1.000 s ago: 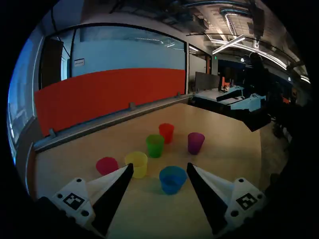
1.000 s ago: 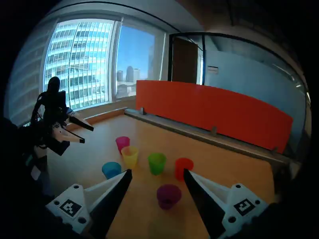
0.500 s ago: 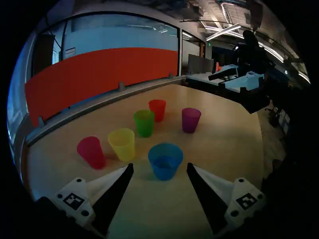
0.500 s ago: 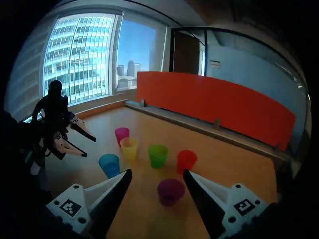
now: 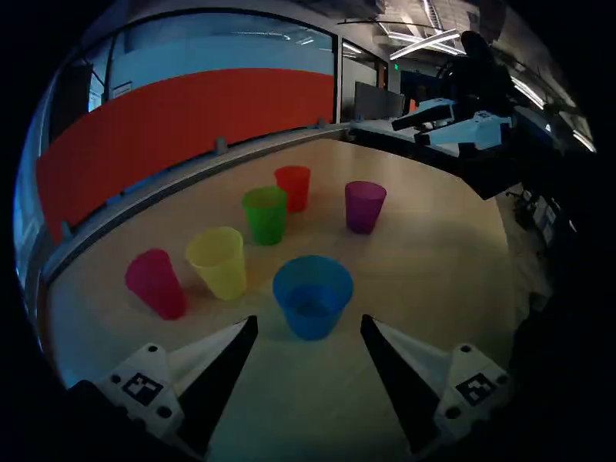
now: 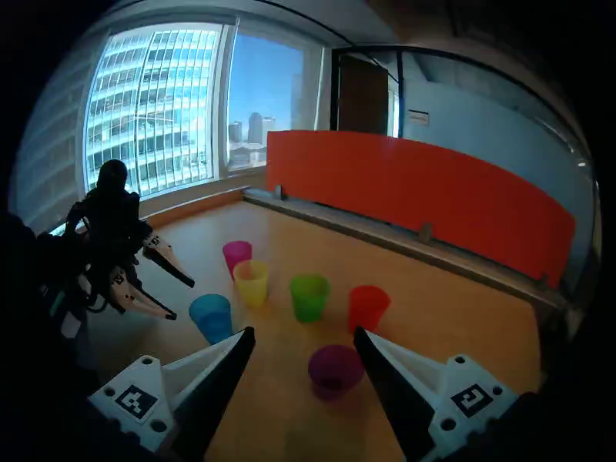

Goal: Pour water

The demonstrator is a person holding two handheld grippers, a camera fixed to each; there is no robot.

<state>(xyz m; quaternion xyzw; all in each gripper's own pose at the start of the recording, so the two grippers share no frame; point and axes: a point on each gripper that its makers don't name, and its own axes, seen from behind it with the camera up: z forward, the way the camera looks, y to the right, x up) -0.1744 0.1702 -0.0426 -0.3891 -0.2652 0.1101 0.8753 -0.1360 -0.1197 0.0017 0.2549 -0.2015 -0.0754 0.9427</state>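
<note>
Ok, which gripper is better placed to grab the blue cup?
Left. The blue cup sits just ahead of the left gripper, centred between its open fingers; the right gripper faces the purple cup.

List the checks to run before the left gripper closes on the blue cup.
1. Left gripper open: ok.
2. Blue cup upright and centred ahead of its fingers: ok.
3. Fingers on both sides of the cup: not ok, it stands beyond the tips.
4. Yellow cup apart from the blue one: ok.
5. Water in the blue cup: cannot tell.
6. Right gripper open, purple cup ahead of it: ok.
</note>
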